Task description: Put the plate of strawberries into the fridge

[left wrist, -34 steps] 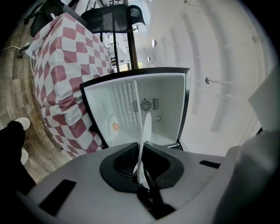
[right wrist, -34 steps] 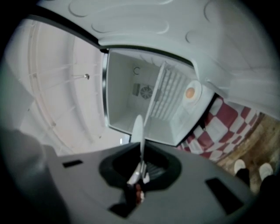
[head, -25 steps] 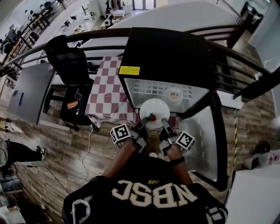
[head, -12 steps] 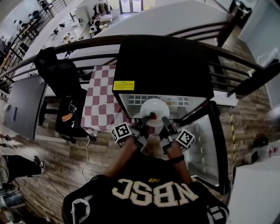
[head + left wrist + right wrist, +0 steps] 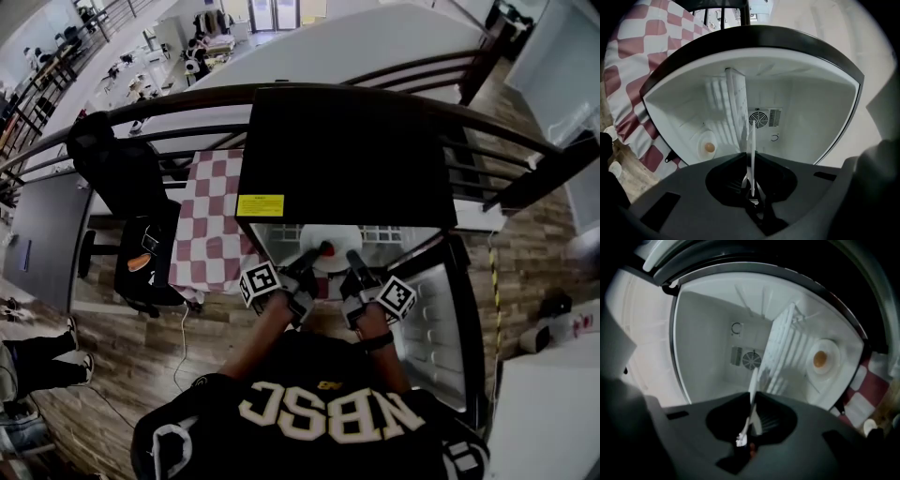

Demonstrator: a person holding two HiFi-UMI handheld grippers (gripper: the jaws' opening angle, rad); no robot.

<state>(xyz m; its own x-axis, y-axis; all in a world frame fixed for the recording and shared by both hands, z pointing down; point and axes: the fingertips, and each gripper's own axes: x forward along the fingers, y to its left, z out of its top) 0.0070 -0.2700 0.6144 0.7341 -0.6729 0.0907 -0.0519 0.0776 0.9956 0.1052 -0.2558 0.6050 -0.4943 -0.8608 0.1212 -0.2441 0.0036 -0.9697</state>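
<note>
A white plate (image 5: 336,237) with a red strawberry (image 5: 326,249) on its near rim is held at the mouth of the black fridge (image 5: 342,150), its far half hidden under the fridge's top. My left gripper (image 5: 317,254) is shut on the plate's near left rim and my right gripper (image 5: 352,259) on its near right rim. In the left gripper view the plate (image 5: 751,150) shows edge-on between the jaws of the left gripper (image 5: 751,164). In the right gripper view the plate (image 5: 753,383) is pinched in the right gripper (image 5: 751,405), a bit of red showing below it.
The fridge door (image 5: 441,319) stands open to the right. Inside are a white wire shelf (image 5: 733,108), a rear fan (image 5: 758,118) and a small dish with an orange item (image 5: 708,146). A red-checked table (image 5: 211,225) and a black chair (image 5: 127,169) stand at the left.
Both grippers have carried the plate forward into the fridge opening. The fridge top now covers more of the plate, and the view has shifted closer over the fridge.
</note>
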